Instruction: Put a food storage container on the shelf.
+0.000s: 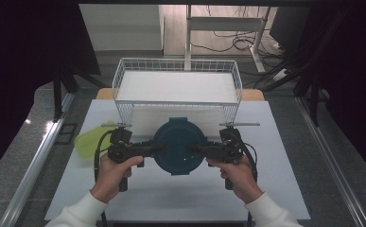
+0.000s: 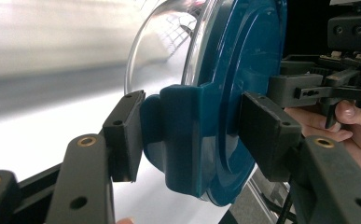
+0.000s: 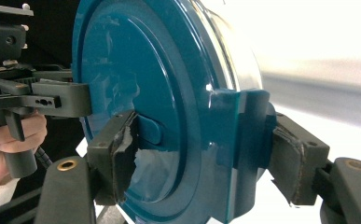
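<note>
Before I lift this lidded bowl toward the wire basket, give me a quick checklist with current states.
1. Left claw closed on the lid's side tab: ok.
2. Right claw closed on the opposite tab: ok.
3. Lid seated on the glass bowl: cannot tell; the clips look down, the seal is hidden.
4. Basket has a bare floor to receive it: ok.
5. Green item by the left hand lies apart from the bowl: ok.
6. Right claw pad condition: not ok; its covering looks torn.
</note>
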